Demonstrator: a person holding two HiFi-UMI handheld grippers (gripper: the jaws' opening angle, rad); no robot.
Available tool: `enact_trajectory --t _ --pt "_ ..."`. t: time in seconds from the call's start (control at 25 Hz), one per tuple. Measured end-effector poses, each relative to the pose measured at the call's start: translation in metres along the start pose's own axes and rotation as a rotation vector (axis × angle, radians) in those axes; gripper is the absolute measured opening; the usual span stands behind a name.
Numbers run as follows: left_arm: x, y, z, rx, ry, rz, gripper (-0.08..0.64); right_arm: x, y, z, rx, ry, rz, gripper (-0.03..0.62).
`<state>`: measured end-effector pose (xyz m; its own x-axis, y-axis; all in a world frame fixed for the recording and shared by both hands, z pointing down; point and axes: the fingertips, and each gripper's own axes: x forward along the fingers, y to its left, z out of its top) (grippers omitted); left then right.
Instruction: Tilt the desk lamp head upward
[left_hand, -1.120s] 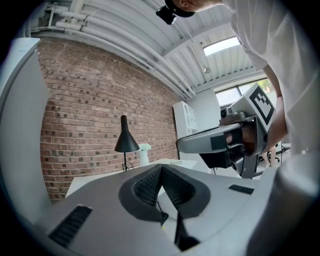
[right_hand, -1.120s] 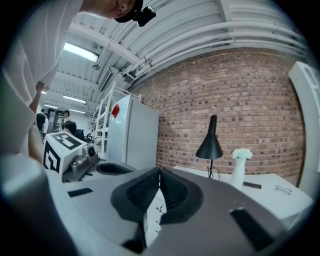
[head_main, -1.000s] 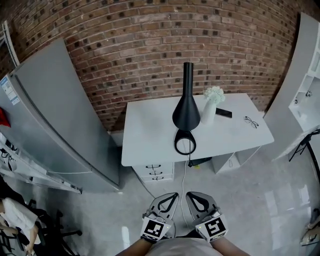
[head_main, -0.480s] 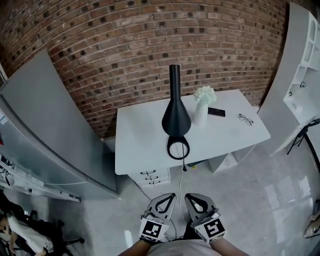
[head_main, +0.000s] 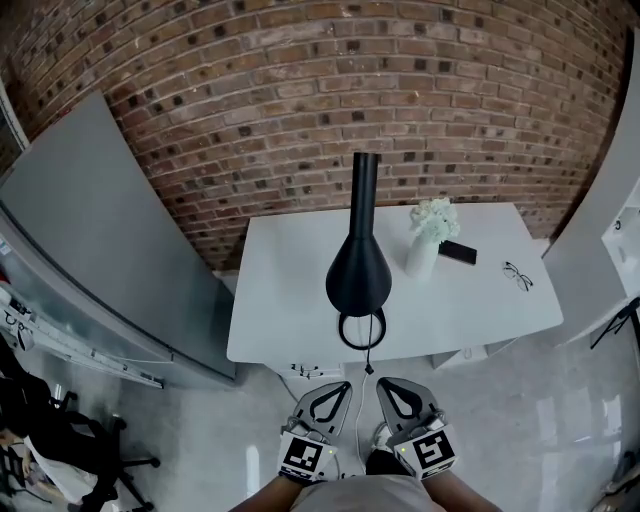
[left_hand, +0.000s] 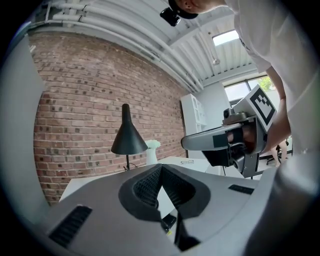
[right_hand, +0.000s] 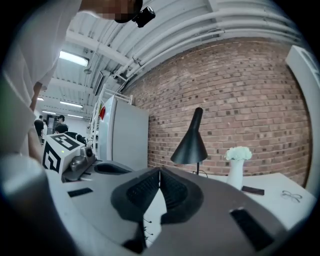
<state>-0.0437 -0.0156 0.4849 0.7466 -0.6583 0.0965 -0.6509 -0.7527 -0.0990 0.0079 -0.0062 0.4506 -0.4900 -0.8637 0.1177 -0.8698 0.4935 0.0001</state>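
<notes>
A black desk lamp (head_main: 358, 272) stands on the white desk (head_main: 280, 300); its cone head hangs over the ring base (head_main: 361, 328) near the desk's front edge, with the slim neck rising behind. The lamp (left_hand: 128, 138) shows ahead in the left gripper view, and the same lamp (right_hand: 190, 144) in the right gripper view. My left gripper (head_main: 345, 391) and right gripper (head_main: 383, 388) are side by side low in the head view, short of the desk. Both are shut and hold nothing. From the left gripper view I see the right gripper (left_hand: 235, 142).
On the desk, right of the lamp, are a white vase of flowers (head_main: 424, 243), a flat black device (head_main: 459, 252) and a pair of glasses (head_main: 517, 275). A grey cabinet (head_main: 100, 250) stands at left, white shelving (head_main: 605, 230) at right, a brick wall (head_main: 300, 110) behind.
The desk and lamp have come nearer and more central in the head view. Both grippers keep their place at the bottom of it, still shut.
</notes>
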Motion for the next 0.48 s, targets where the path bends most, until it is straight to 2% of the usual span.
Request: enact_trajectory --t 0.28,0.48 --pt "0.063 0.022 -0.006 -0.035 0.036 0.116 0.006 0.019 -0.070 -0.004 0.000 -0.011 0.065 0.017" --pt "0.093 0.029 0.003 -0.027 0.050 0.207 0.006 0.030 -0.099 -0.005 0.012 -0.014 0.142 0.017"
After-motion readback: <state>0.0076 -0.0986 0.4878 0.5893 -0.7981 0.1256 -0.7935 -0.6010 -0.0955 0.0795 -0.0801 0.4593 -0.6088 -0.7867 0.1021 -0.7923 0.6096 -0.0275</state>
